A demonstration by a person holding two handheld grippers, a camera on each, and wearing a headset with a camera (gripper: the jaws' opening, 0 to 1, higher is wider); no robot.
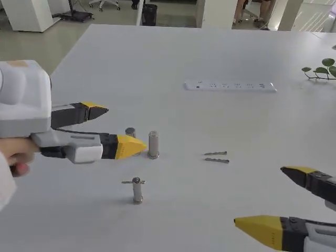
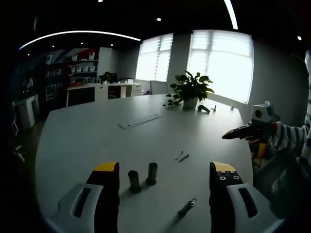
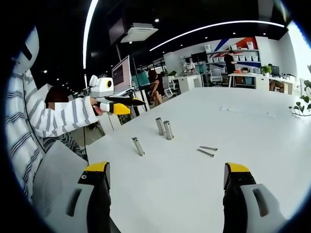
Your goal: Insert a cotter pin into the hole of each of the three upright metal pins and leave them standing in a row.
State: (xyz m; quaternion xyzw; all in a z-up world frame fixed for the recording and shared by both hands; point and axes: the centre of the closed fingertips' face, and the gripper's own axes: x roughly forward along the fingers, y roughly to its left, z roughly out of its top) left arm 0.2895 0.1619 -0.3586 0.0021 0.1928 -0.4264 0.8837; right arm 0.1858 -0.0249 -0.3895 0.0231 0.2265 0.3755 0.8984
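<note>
Three short metal pins stand on the white table (image 1: 210,121). One pin (image 1: 153,144) stands just right of my left gripper's near yellow fingertip (image 1: 131,146). A second pin (image 1: 130,132) is partly hidden behind that finger. The third pin (image 1: 137,191), nearer me, has a cotter pin (image 1: 134,181) through its top. Two loose cotter pins (image 1: 216,157) lie side by side to the right. My left gripper (image 1: 118,128) is open with nothing held, and the two rear pins (image 2: 152,173) sit ahead between its jaws. My right gripper (image 1: 262,197) hangs open and unloaded at the lower right.
A white power strip (image 1: 230,86) lies across the far middle of the table. A green plant sprig (image 1: 321,71) reaches in at the right edge, and a potted plant (image 2: 190,87) stands at the table's end. A striped sleeve (image 3: 63,119) holds the left gripper (image 3: 124,104).
</note>
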